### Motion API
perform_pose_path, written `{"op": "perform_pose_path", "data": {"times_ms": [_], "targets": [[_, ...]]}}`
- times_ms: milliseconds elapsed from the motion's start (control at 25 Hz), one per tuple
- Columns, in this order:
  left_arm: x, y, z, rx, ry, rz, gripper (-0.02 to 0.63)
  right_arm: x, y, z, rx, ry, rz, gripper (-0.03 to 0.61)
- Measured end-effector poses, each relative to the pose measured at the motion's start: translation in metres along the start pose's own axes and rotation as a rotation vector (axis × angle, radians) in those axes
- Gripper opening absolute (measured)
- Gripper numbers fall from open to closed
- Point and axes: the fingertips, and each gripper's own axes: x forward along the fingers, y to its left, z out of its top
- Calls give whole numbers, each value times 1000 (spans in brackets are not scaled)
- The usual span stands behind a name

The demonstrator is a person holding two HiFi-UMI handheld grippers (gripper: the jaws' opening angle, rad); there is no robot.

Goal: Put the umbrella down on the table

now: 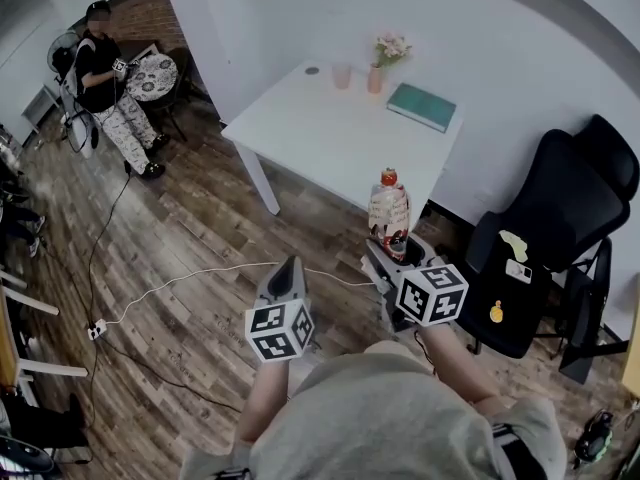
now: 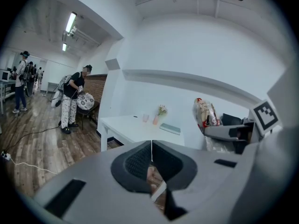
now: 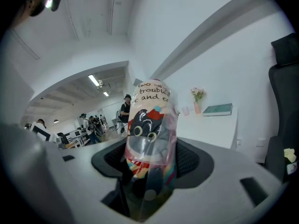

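The umbrella (image 1: 389, 206) is folded, sheathed in a clear plastic sleeve with a cartoon print, and stands nearly upright in the right tongs (image 3: 152, 162). The two pads of the right tongs are set wide and clamp the lower part of the sleeve from both sides; the upper end of the umbrella projects above them. The umbrella is carried in the air over the wooden floor (image 1: 170, 238), just short of the near edge of the white surface (image 1: 320, 133), and does not touch it.

The left tongs (image 2: 151, 151) are closed, pad against pad, with nothing between them. They are held beside the right tongs, apart from the umbrella.

On the far side of the surface, near the wall, stand a pale cup (image 1: 342, 75) and a small vase (image 1: 376, 76) with flowers. A teal book (image 1: 421, 106) lies flat to their right.

A black office chair (image 1: 560, 208) stands to the right of the surface. A white cable (image 1: 190, 278) runs across the floor. A person (image 1: 105, 83) stands well apart at the far left.
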Motion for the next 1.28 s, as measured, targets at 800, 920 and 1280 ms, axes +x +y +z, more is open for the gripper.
{"op": "perform_pose_path", "data": {"times_ms": [800,920,1280], "targets": [[96,39,21,-12,21,31,9,102,-55,36,9,-6,-5,268],[123,46,37,-10,22,35,8,129,-70,53,11,-5,-8,268],[195,64,78,-7,14,52,9,201,-114,90,-7,14,-20,268]]}}
